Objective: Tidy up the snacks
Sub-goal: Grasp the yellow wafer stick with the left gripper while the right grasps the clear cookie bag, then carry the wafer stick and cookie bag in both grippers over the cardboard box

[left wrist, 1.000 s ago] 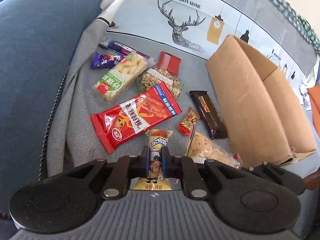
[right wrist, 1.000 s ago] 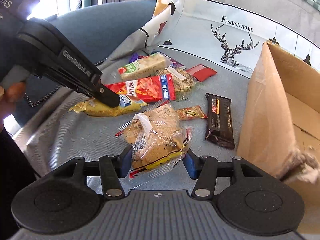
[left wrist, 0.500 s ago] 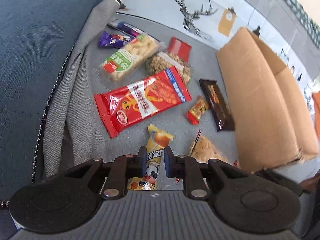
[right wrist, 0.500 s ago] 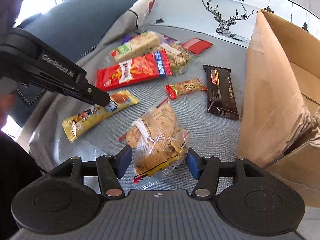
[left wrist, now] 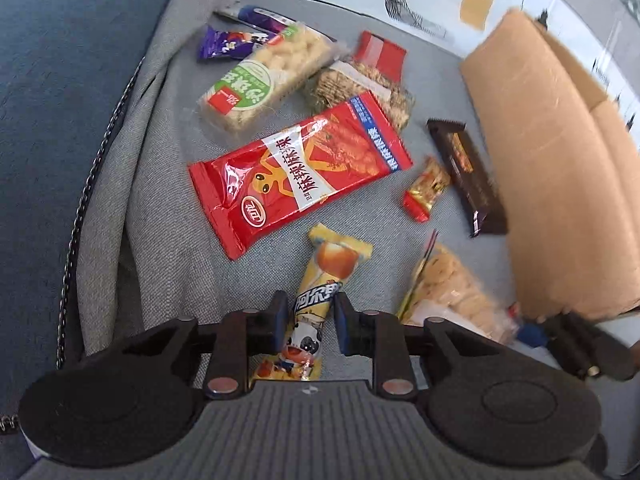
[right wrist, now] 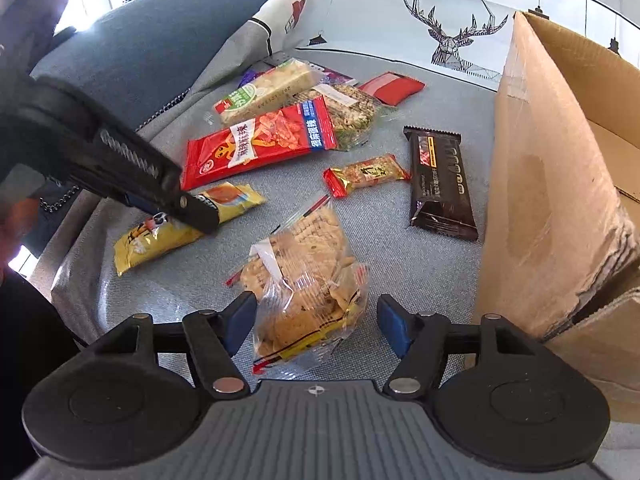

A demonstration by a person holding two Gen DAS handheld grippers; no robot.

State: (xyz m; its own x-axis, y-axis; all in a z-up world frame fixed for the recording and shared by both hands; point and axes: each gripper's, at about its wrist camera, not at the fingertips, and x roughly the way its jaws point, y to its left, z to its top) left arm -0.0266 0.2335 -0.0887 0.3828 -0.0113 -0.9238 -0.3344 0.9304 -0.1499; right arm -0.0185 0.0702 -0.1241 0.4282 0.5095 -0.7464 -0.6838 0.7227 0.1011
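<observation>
A yellow snack packet (left wrist: 320,280) lies on the grey sofa cover between the jaws of my left gripper (left wrist: 310,308). Those jaws are opening, with a gap showing beside the packet. In the right wrist view the left gripper's fingertips (right wrist: 200,216) rest over the same yellow packet (right wrist: 236,200). A clear bag of biscuits (right wrist: 304,276) lies between the jaws of my right gripper (right wrist: 316,312). They are opening too and stand clear of the bag on both sides. A cardboard box (right wrist: 552,168) stands open at the right.
Farther back lie a big red packet (left wrist: 296,176), a green-labelled puffed bar (left wrist: 260,80), an oat bar (left wrist: 352,84), a small red pouch (left wrist: 380,54) and purple wrappers (left wrist: 224,44). A dark chocolate bar (right wrist: 440,184) and a red-gold candy (right wrist: 366,174) lie beside the box. The blue sofa arm (left wrist: 60,120) rises at left.
My left gripper came down and let go of the yellow packet, which now lies flat. The right jaws spread away from the biscuit bag they were pressing.
</observation>
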